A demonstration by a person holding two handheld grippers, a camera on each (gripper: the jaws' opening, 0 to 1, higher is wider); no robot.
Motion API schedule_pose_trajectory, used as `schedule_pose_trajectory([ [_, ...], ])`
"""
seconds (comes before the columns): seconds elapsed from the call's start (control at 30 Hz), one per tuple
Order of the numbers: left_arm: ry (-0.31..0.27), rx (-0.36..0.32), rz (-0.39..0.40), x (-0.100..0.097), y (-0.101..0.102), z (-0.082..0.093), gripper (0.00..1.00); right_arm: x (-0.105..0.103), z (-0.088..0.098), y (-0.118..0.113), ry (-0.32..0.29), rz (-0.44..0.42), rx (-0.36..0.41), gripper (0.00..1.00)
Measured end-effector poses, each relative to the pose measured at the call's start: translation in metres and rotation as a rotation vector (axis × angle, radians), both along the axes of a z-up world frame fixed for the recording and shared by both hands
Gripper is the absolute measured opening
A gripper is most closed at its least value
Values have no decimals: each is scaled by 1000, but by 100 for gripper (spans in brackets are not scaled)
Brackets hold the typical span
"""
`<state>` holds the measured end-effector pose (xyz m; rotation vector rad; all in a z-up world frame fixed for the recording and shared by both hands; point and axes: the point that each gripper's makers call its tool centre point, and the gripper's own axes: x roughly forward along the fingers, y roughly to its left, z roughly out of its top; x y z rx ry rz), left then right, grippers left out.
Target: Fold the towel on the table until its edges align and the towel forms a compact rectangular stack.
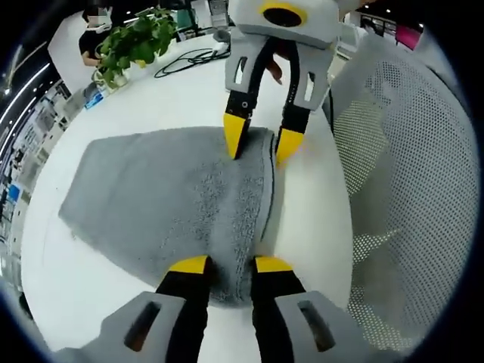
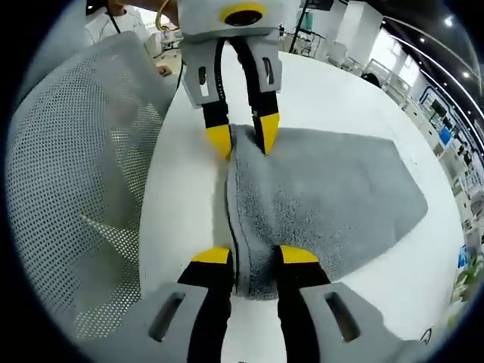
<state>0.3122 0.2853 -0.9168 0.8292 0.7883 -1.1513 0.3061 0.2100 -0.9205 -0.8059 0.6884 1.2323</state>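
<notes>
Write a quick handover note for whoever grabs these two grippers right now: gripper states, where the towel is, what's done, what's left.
Left gripper: jaws open, straddling the towel's folded edge at one end.
Right gripper: jaws open, straddling the same folded edge at the other end; in the left gripper view it shows at the far end.
Towel: grey, lying flat on the white table, doubled along that edge.
Done: it looks folded at least once.
Left: probably close both grippers on the edge, fold again, align the edges into a compact rectangle.
Nearby: mesh chair, potted plant and cable on the table.
</notes>
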Motion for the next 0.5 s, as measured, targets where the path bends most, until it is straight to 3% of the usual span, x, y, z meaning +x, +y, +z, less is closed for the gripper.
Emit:
schedule_pose_trajectory([
  [0.17,-25,33,-10,3,0,0,12,0,1,1,-34,12,-22,12],
  [0.23,-14,33,27,3,1,1,10,-2,3,1,-41,14,-19,10],
  [0.37,-24,47,19,2,0,2,10,-7,8,0,-68,-41,10,9],
  [0.5,-56,50,-4,-7,1,2,10,-15,9,-1,-45,-77,32,8],
])
